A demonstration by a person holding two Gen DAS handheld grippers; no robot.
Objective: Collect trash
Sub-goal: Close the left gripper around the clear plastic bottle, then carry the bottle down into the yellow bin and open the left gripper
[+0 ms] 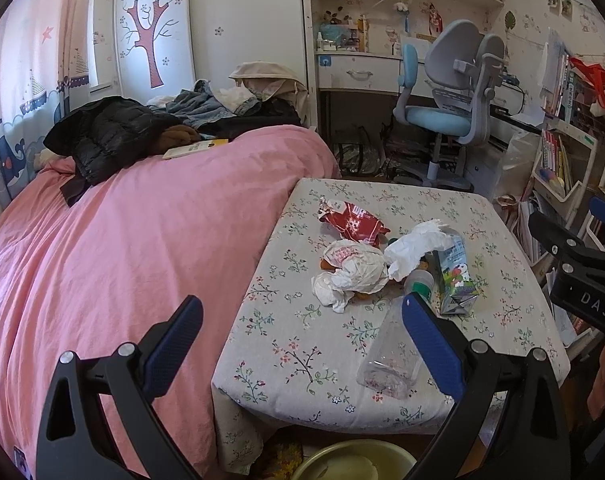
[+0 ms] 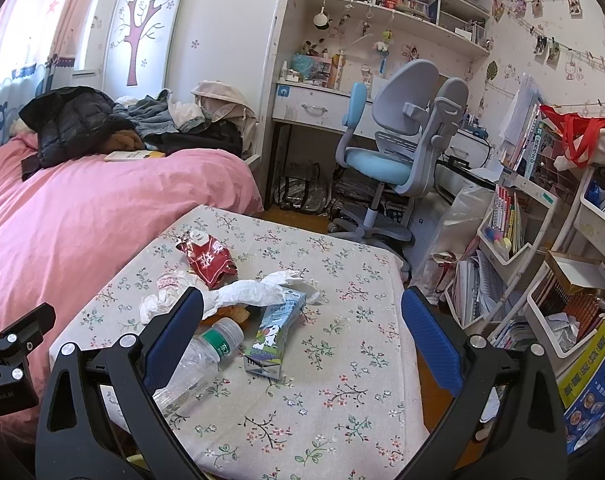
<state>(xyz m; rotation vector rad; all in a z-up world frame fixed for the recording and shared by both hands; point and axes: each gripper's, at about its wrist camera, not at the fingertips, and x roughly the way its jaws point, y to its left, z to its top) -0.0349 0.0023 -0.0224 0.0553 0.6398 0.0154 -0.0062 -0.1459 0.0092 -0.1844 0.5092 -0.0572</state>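
Observation:
Trash lies on a small table with a floral cloth (image 1: 302, 344) (image 2: 342, 360): a red snack wrapper (image 1: 352, 222) (image 2: 208, 260), crumpled white paper (image 1: 354, 272) (image 2: 162, 292), a white tissue (image 1: 418, 246) (image 2: 254, 292), a milk carton (image 1: 456, 276) (image 2: 274, 332) and a clear plastic bottle with a green label (image 1: 390, 352) (image 2: 206, 356). My left gripper (image 1: 302, 320) is open and empty above the table's near edge. My right gripper (image 2: 302, 312) is open and empty above the table, with the bottle by its left finger.
A yellow basin (image 1: 354, 460) sits on the floor below the table's near edge. A bed with a pink cover (image 1: 122, 260) lies to the left. A blue desk chair (image 2: 394, 148) and a desk stand beyond. Crowded shelves (image 2: 542, 260) stand to the right.

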